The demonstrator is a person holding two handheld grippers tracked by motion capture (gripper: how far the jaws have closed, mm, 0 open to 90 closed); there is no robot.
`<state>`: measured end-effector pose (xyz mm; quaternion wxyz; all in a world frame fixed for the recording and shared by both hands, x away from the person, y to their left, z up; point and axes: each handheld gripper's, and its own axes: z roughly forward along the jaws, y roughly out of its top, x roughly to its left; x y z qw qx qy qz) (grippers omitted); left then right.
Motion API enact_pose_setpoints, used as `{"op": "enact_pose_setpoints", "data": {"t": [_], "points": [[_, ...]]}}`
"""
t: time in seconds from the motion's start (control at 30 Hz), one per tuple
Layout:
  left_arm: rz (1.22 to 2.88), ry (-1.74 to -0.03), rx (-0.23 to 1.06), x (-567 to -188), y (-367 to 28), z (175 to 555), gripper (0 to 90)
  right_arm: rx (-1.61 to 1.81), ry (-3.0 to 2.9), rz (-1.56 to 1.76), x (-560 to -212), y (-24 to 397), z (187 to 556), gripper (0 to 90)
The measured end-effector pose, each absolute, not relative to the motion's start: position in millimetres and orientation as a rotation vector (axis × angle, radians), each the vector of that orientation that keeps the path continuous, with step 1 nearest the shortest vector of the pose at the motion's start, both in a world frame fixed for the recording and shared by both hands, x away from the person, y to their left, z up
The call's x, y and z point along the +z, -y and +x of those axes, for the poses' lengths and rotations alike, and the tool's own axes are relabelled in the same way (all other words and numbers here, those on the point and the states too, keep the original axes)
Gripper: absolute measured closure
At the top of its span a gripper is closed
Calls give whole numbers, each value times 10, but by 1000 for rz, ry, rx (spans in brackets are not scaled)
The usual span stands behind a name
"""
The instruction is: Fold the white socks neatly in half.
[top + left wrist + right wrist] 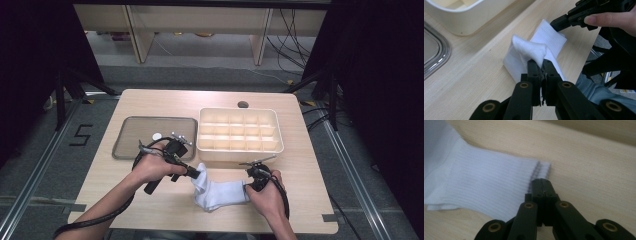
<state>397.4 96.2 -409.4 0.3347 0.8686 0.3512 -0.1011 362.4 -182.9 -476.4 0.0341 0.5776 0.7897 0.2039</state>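
A white sock point(222, 192) lies on the wooden table point(150, 105) near its front edge, between my two grippers. My left gripper point(195, 173) is shut on the sock's left end, and in the left gripper view a folded hump of the sock point(529, 47) rises just above the closed jaws of that gripper point(539, 63). My right gripper point(248, 187) is shut on the ribbed cuff at the sock's right end. In the right gripper view, the tips of this gripper point(542, 181) pinch the edge of the sock point(486, 185). The right gripper point(556, 25) also appears in the left gripper view, at the cuff.
A cream box point(240, 154) with several compartments stands just behind the sock, right of centre. To its left lies a flat grey metal tray point(125, 145) with a small white round item point(157, 135) on it. A cable hole point(243, 104) is near the table's back edge.
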Motion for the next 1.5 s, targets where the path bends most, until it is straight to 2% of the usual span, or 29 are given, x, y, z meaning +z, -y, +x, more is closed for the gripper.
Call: {"op": "enact_pose_setpoints", "data": {"t": [0.97,1.03,1.5], "points": [[2292,-894,-200,-4097,-880,3951,861,648,-2445,1744,-4782,1711,3616,900],[2336,-868,-137,-4099,-881,3960,861,649,-2444,1753,-4782,1699,3613,900],[2389,-831,-71,-4076,-792,3922,861,662,-2443,1735,-4785,1667,3614,900]]}}
